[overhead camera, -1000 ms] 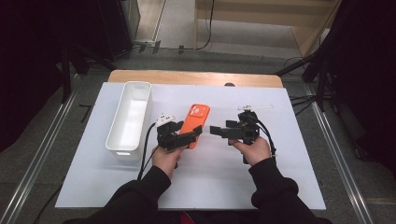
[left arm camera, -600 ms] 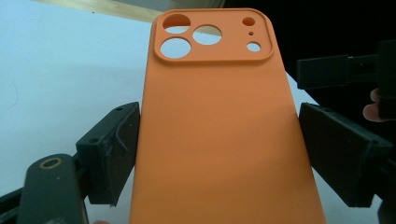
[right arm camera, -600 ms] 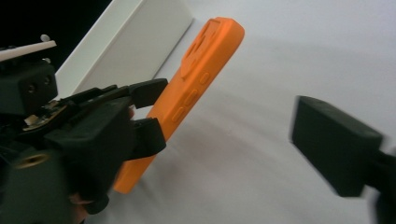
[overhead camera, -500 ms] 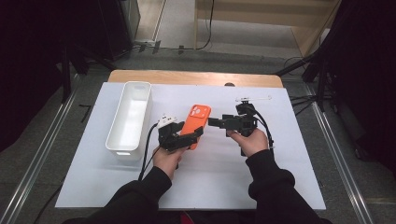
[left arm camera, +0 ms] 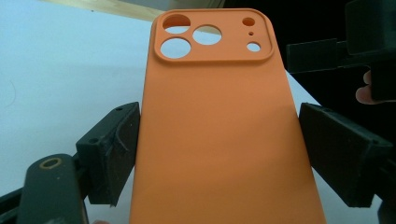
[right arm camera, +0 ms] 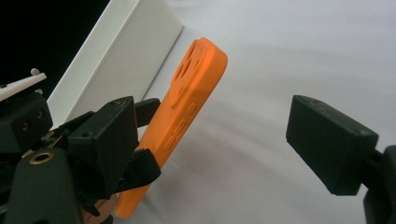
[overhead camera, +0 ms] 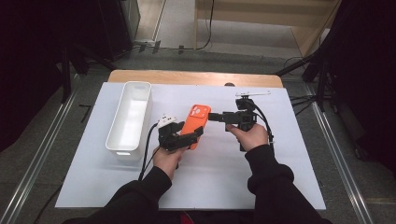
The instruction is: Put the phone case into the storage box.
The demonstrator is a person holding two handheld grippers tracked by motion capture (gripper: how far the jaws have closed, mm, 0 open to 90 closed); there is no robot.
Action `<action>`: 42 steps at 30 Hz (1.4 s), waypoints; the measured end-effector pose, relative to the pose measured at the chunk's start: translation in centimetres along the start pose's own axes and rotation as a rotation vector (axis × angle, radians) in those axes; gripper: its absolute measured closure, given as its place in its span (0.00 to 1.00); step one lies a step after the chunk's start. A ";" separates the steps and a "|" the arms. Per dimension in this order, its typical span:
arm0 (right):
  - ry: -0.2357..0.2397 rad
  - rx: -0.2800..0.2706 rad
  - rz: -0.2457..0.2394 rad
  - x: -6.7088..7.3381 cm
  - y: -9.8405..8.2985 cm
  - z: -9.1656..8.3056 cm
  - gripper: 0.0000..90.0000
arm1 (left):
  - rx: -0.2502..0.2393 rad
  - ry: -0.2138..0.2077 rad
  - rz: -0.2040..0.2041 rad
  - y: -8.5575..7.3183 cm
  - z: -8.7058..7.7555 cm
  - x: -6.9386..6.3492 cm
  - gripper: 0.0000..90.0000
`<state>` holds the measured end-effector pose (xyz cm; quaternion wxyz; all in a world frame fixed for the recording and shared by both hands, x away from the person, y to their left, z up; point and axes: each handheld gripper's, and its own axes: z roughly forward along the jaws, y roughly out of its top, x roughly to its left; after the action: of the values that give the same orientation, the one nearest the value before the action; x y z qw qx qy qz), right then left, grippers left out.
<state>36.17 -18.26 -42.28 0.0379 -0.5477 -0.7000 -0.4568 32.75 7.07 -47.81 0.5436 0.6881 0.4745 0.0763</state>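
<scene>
The left gripper (overhead camera: 190,136) clamps the orange phone case (overhead camera: 195,125) by its long sides, near the middle of the desk (overhead camera: 289,186). The right gripper (overhead camera: 214,115), jaws apart and just closing slightly, points at the case's far end with nothing between them. The white bin (overhead camera: 117,140) lies toward the desk's left edge.

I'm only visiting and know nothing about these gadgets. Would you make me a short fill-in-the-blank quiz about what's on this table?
1. The left gripper is shut on a phone case coloured ______.
2. The long bin beside the person's left hand is coloured ______.
3. The right gripper has its jaws ______, with nothing between them.
4. In the left gripper view, the case's camera block has ______ large round holes.

Missing words: orange; white; open; three
</scene>
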 end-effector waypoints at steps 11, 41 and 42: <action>-0.009 0.014 0.033 -0.1 0.7 1.0 0.26 | 0.000 -0.002 0.002 0.0 0.0 0.0 0.18; 0.021 0.056 0.172 -0.2 2.0 2.8 0.49 | 0.003 -0.011 0.014 -0.2 0.1 -0.4 0.18; 0.022 0.055 0.176 -0.2 2.0 2.8 0.50 | 0.003 -0.011 0.014 -0.3 0.1 -0.4 0.18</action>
<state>39.12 -16.53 -42.85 0.1005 -0.6007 -0.6611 -0.4382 32.45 6.72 -47.89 0.5448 0.6925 0.4669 0.0756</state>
